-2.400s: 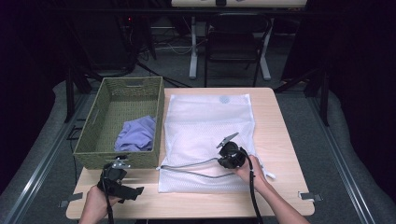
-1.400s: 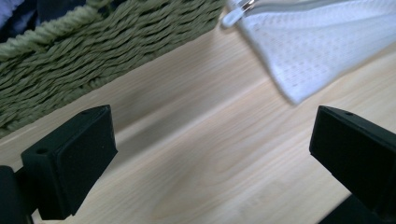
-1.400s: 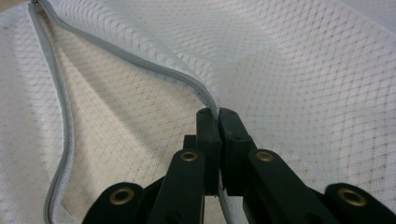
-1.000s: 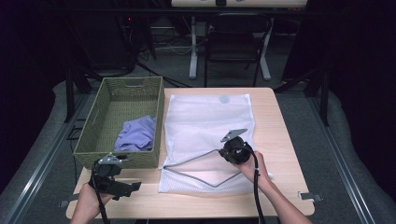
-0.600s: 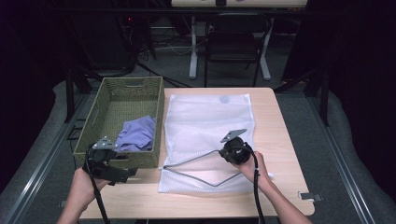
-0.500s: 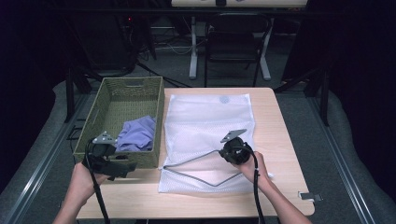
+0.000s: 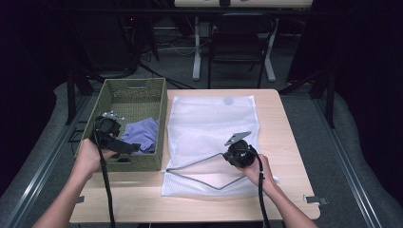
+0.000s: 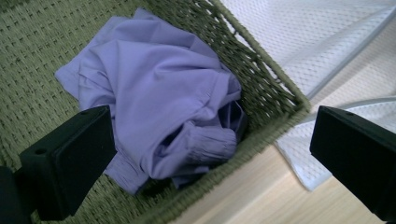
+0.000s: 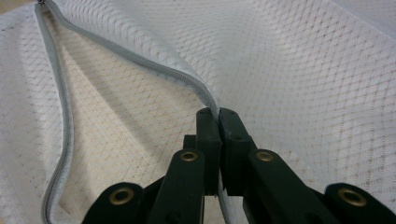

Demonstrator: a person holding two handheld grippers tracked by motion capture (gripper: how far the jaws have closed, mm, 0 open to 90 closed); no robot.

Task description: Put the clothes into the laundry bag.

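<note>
While the right gripper (image 9: 218, 114) pinches the mesh laundry bag (image 7: 214, 128) by its zipper edge, lifting the mouth open on the table, nothing is inside yet. Farther off, the left gripper (image 7: 124, 145), jaws wide apart, hovers over the purple garment (image 8: 159, 98) lying in the woven basket (image 7: 135, 88), not yet grasped.

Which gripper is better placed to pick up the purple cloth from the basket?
The left gripper: its jaws are open above the crumpled purple cloth in the green woven basket. The right gripper is shut on the white mesh bag.
</note>
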